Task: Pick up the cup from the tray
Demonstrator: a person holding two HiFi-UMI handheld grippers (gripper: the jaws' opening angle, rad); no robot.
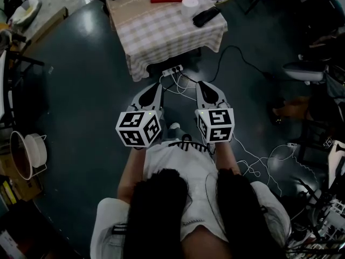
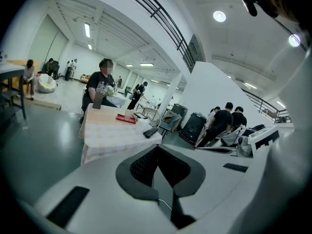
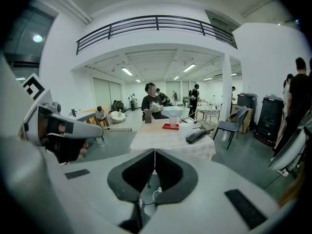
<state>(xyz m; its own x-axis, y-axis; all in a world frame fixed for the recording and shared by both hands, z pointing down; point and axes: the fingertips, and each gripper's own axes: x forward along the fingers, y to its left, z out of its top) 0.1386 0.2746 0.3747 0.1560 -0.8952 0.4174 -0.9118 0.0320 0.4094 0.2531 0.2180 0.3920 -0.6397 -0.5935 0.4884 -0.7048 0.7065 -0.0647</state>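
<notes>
2 closed tools, left tool (image 1: 160, 86) and right tool (image 1: 200, 85), seemingly level.

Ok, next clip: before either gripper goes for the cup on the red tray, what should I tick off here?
1. Cup upright on the red tray: ok.
2. Left gripper empty: ok, shut with nothing between its jaws.
3. Right gripper open for a grasp: not ok, it is shut and empty.
4. Cup within reach: not ok, the table stands well ahead of both grippers.
5. Floor path to the table: not ok, a power strip and its cables lie in front of it.
6. Cup contents: cannot tell.
</notes>
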